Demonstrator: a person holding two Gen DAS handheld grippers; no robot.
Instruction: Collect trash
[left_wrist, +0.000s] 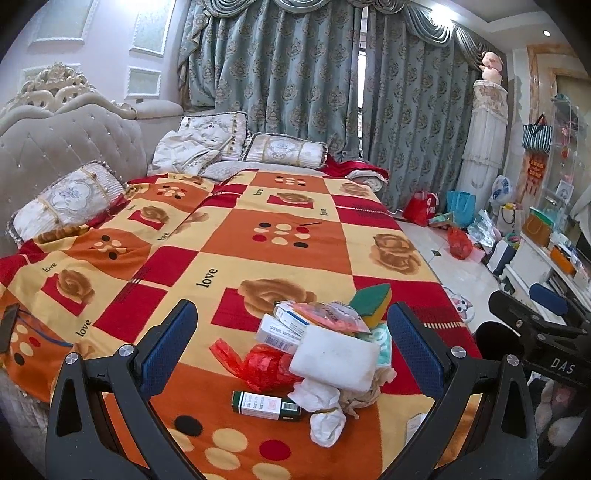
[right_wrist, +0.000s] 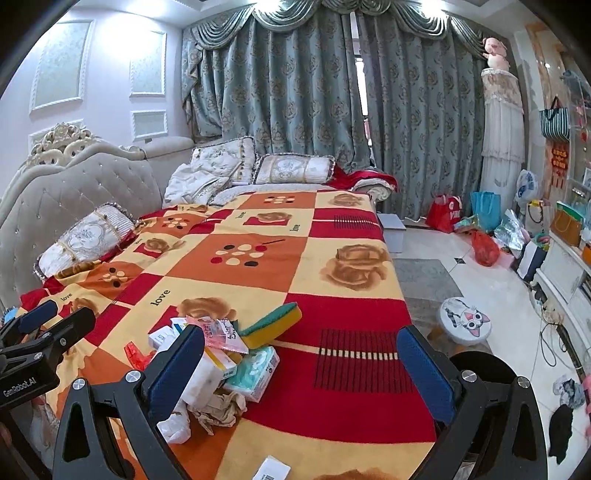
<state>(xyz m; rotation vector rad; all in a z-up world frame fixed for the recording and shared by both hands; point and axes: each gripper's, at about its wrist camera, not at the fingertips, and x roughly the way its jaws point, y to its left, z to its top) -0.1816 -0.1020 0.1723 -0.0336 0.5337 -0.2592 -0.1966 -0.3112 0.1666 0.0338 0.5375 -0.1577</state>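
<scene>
Orange-and-red checked blanket (left_wrist: 258, 206) carries the trash pile (left_wrist: 317, 343) at its near end. The left gripper (left_wrist: 291, 354) spreads wide around the pile, holding nothing; the right gripper (right_wrist: 301, 373) gapes empty just right of it. Only the left wrist view shows the green box (left_wrist: 266, 405) before the pile. In the right wrist view a blue finger (right_wrist: 177, 373) hides the white foam block (left_wrist: 334, 356); box lettering is unreadable.

Trash pile (left_wrist: 317, 354) lies on the blanket (left_wrist: 236, 236) — pillows (left_wrist: 284, 151) behind it.
</scene>
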